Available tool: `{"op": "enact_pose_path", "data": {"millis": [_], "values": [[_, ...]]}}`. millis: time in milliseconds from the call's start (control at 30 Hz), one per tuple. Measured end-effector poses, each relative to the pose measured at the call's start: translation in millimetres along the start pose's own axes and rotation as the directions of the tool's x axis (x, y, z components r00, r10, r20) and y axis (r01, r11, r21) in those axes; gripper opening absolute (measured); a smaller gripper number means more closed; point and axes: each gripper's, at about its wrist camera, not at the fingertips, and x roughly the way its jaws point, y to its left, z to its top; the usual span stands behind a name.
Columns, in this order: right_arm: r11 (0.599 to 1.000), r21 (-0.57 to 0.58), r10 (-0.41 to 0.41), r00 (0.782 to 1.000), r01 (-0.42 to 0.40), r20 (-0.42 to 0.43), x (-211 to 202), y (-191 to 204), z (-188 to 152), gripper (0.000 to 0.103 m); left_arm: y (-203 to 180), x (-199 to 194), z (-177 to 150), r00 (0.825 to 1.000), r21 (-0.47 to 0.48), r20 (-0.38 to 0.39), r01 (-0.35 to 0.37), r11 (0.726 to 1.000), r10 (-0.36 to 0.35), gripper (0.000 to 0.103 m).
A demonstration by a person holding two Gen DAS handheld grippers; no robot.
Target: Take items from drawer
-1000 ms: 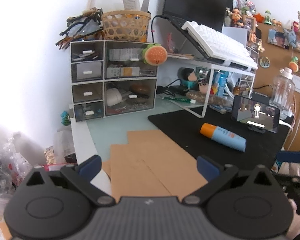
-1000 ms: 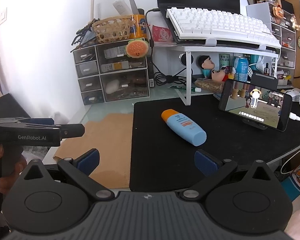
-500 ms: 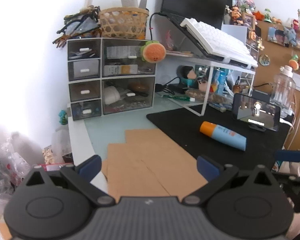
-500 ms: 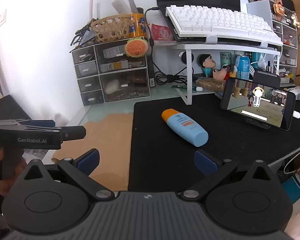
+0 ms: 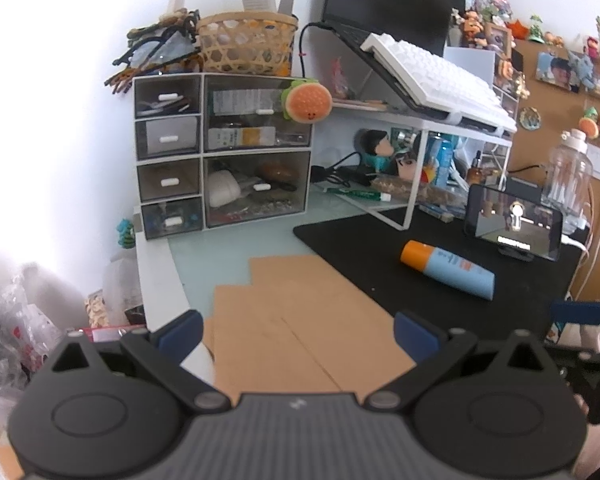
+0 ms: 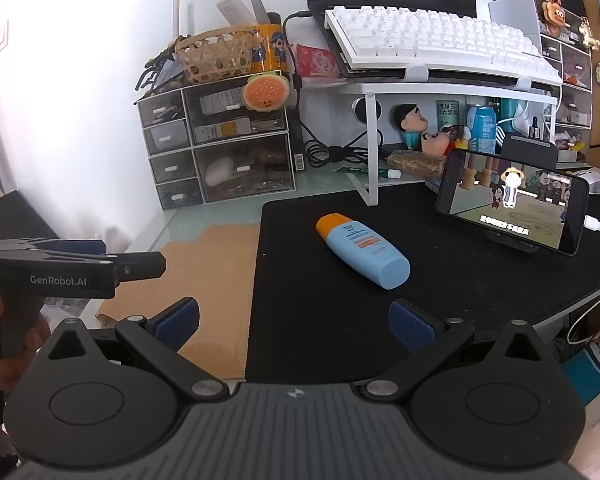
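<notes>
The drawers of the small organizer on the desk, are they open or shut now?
Shut. In both views every drawer front of the drawer organizer sits flush with its frame, none pulled out. Both grippers are far from it.

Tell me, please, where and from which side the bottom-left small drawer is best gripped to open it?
Probably by the white handle of the bottom-left small drawer, from straight in front. It is the only part that projects; the drawer front sits flush in the organizer.

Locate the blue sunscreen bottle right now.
The blue sunscreen bottle lies on its side on the black desk mat, centre of the right wrist view, left of the propped phone.
</notes>
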Motion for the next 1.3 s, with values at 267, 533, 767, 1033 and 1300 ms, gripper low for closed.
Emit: {"op": "enact_pose_path", "data": {"millis": [267,533,767,1033,1300], "values": [[1.000,-0.005,0.008,1.000,-0.008,0.004,1,3,1,0.103,2,2,0,1.000,-0.005,0.006,-0.003,1.000,0.003,0.103],[1.000,-0.011,0.016,1.000,-0.015,0.004,1,7,-1,0.103,3,-1,0,1.000,-0.010,0.011,-0.007,1.000,0.007,0.103],[1.000,-0.015,0.005,1.000,-0.005,0.013,-3,8,0,0.103,4,0,1,1.000,-0.012,0.012,-0.012,1.000,0.012,0.103],[1.000,-0.009,0.008,1.000,-0.008,0.020,-5,7,-1,0.103,0,7,2,1.000,0.001,0.000,-0.017,1.000,0.017,0.103],[1.000,-0.001,0.011,0.999,-0.011,0.035,-6,3,-2,0.103,1,16,5,0.999,-0.001,-0.023,-0.043,0.999,0.042,0.103]]}}
